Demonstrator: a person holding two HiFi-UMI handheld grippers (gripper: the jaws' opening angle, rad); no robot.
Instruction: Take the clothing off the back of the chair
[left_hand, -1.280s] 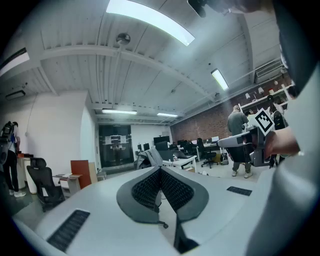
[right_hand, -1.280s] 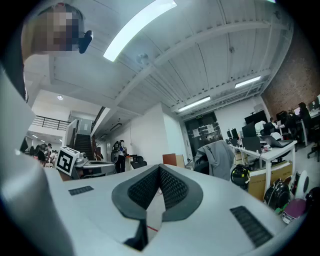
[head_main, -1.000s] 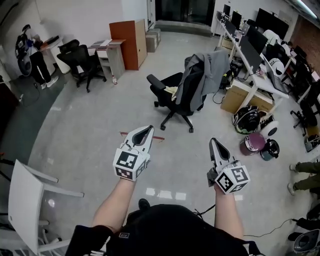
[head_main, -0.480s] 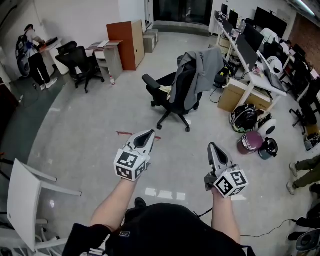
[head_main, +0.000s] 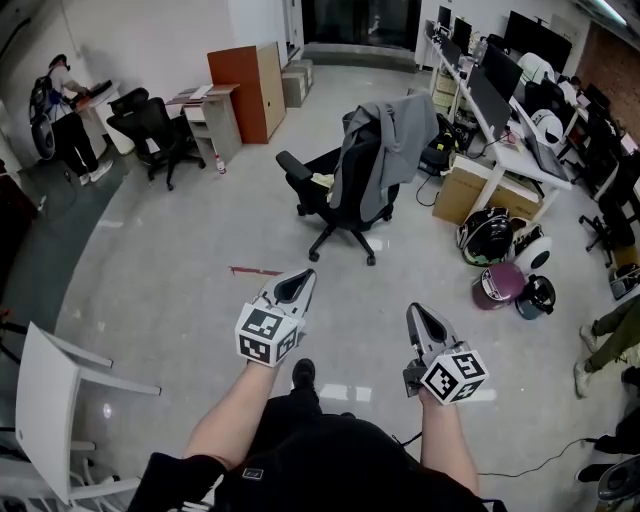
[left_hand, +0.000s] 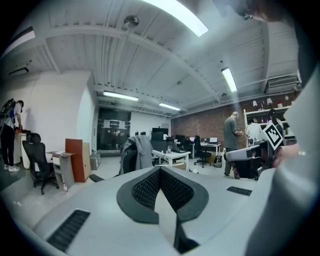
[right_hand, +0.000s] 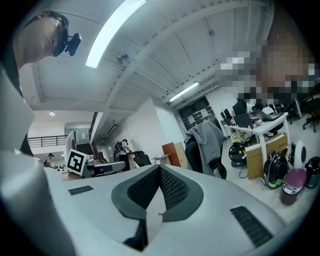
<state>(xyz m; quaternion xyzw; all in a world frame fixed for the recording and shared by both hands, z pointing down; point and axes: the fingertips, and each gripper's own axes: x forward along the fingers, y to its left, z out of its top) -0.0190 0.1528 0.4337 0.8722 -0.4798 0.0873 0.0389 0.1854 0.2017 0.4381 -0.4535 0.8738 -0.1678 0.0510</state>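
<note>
Head view of an open office with a pale grey floor. A grey hooded jacket (head_main: 398, 135) hangs over the back of a black swivel office chair (head_main: 322, 192), which stands mid-room, well ahead of the person. A long white bench (head_main: 520, 152) with dark monitors runs just to the chair's right.

Two bare forearms reach forward from the bottom edge. The left hand-held gripper (head_main: 304, 277) and the right hand-held gripper (head_main: 411, 310) both point toward the chair, well apart from it. Each has its jaws pressed together with nothing between them (each gripper's own view confirms this: left (left_hand: 160, 169), right (right_hand: 160, 168)). The jacket shows beyond the jaw tips in both views, at left (left_hand: 138, 150) and at right (right_hand: 209, 137).

Compared with a second ago, both grippers sit lower in the picture, and the chair with its jacket has drifted left and slightly up. A strip of red tape on the floor (head_main: 255, 271), then half hidden by the left gripper, now lies in full view to that gripper's left. A black shoe (head_main: 303, 373) now shows between the forearms. The jaws have stayed closed throughout, and the jacket has not left the chair.
</note>
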